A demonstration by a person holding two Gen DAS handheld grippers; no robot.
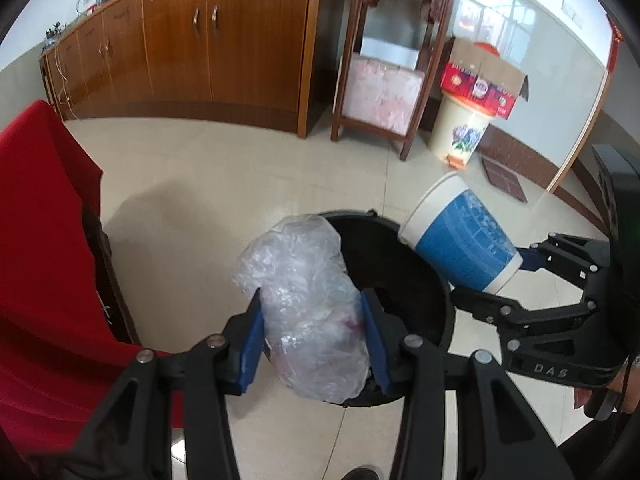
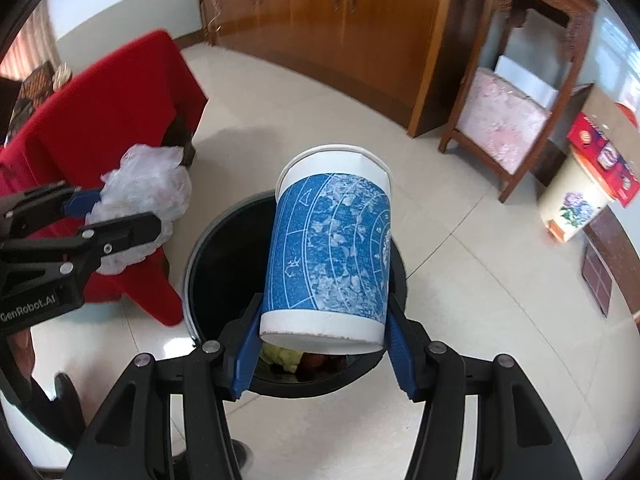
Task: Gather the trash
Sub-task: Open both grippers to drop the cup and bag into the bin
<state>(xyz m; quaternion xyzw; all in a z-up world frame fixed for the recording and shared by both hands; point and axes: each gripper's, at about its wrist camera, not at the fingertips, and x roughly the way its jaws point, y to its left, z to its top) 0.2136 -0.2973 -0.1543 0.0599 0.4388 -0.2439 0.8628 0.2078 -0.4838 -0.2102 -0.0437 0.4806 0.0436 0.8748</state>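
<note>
The left gripper (image 1: 312, 344) is pinching a crumpled clear plastic bag (image 1: 304, 304) between its blue pads, holding it over the near rim of a round black bin (image 1: 420, 276) that is standing on the pale tiled floor (image 1: 240, 168). The right gripper (image 2: 322, 344) is clamping the base of a white paper cup (image 2: 332, 248) wrapped in a blue printed band, its mouth tilting away above the bin's opening; yellowish and dark scraps are lying inside the bin. In the left wrist view the right gripper's body is showing the raised letters "DAS", and in the right wrist view the left gripper's body is carrying the white lettering "GenRobot.AI". A red cloth (image 2: 104, 120) is draping over furniture just beside the bin. Farther off, a red printed carton (image 1: 480, 80), its writing too small to read, is sitting on a cream flowered pail (image 1: 460, 128) near a long wooden cabinet (image 1: 192, 48)
</note>
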